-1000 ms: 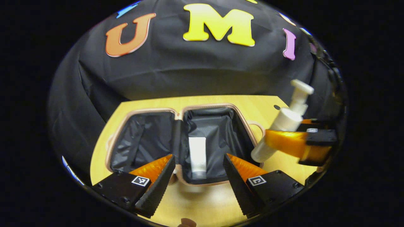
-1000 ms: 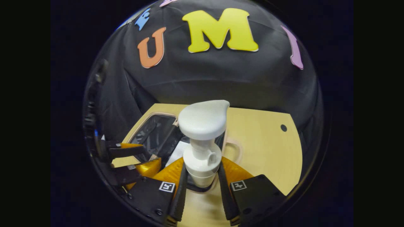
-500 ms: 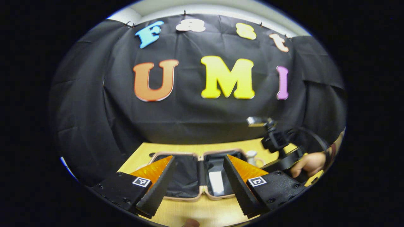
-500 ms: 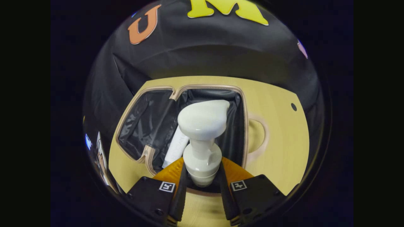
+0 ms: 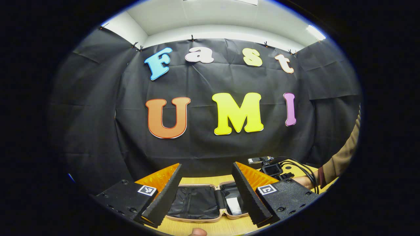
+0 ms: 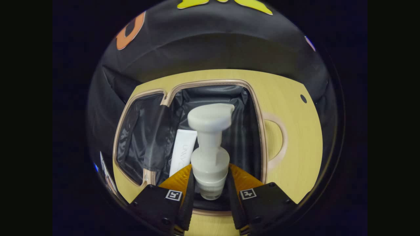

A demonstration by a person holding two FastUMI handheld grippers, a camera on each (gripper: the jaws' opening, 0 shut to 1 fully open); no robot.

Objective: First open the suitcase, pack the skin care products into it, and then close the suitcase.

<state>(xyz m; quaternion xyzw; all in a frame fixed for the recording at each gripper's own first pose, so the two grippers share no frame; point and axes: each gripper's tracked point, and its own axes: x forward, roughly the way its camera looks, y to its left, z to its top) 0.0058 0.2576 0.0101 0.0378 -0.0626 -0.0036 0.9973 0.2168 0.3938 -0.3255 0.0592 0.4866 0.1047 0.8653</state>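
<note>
1. The left gripper [image 5: 206, 193] hung with its jaws wide apart and nothing between them, level above the near edge of the table [image 5: 210, 226]
2. Past its fingers the suitcase [image 5: 197, 219] lay open flat on the table, a white tube [image 5: 234, 206] resting in its right half
3. In the right gripper view the tube [image 6: 183, 151] lay at the left of that half
4. The right gripper [image 6: 210, 193] was closed on a white pump bottle [image 6: 210, 164], both fingers pressing its body, above the suitcase's [image 6: 262, 137] right half
5. A hand [image 5: 303, 182] and brown sleeve [image 5: 341, 159] showed at the far right in the left gripper view
</note>
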